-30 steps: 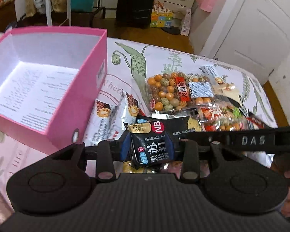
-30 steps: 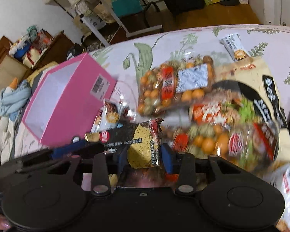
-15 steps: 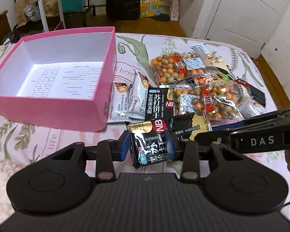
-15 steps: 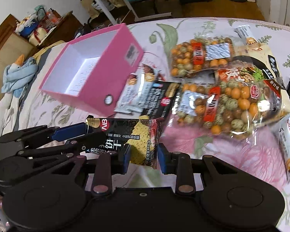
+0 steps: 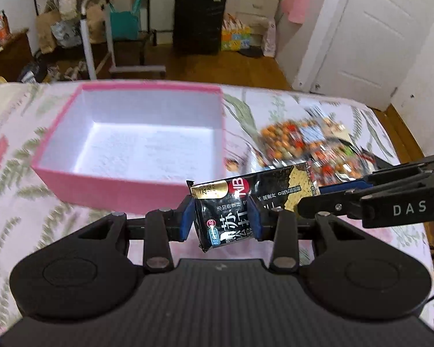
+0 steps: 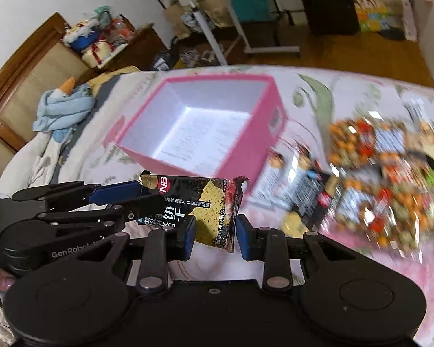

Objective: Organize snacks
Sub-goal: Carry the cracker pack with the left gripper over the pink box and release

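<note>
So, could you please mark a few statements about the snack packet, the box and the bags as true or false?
1. The left tool grips a black cracker packet. True.
2. The pink box already holds snacks. False: no snacks are inside; only print shows on its floor.
3. The nut bags lie on the floral bedspread, to the right of the box. True.
4. The cracker packet rests on the bedspread. False: it is held up in the air, on the near side of the box.

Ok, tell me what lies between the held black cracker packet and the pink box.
Nothing: only bare floral bedspread shows between the black cracker packet and the pink box, clearest in the right wrist view. The other snacks lie right of the box.
</note>
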The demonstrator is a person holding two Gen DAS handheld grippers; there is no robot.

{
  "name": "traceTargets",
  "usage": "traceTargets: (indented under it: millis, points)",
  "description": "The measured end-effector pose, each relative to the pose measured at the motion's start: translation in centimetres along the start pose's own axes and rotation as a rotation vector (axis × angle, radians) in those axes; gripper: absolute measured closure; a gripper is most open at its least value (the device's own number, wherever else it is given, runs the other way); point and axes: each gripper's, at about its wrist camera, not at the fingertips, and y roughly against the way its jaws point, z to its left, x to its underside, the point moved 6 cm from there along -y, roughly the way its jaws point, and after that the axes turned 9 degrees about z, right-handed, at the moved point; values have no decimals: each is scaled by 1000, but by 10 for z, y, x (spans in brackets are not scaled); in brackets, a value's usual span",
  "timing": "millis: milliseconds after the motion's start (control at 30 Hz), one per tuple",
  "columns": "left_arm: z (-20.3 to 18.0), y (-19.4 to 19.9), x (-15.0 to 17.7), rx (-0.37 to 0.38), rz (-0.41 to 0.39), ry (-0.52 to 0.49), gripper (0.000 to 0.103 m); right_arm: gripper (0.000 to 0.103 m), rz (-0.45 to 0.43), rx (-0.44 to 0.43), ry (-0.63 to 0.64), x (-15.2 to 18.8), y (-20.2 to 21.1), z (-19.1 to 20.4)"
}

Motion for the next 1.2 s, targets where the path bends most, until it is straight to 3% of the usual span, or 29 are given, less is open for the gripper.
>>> traceTargets:
  millis: [233,467,567,733,833,967,1200]
  points:
    - [47,-19,-50,-73,-115,38,66,69,-22,23,130,-77,-37,6]
    - [100,-91,-100,-77,-99,135,63,70,54,29,175,-134,-98,2]
    - [113,-128,-115,-45,-32,123,63,70,77,65,161,-141,-122,-7]
    - [114,-164,-126,-17,10,112,62,70,82,155,168,-147,-141,-14]
    - [111,-174,-130,-39,0,107,51,69,90,212,211,-148,-148,-12]
    - [97,-172,-127,-90,-32,55,39,68,18,295,297,-145,-140,3]
    - [78,-130,-109,-83,-24,-63,38,65,-44,215,240,-112,-95,2]
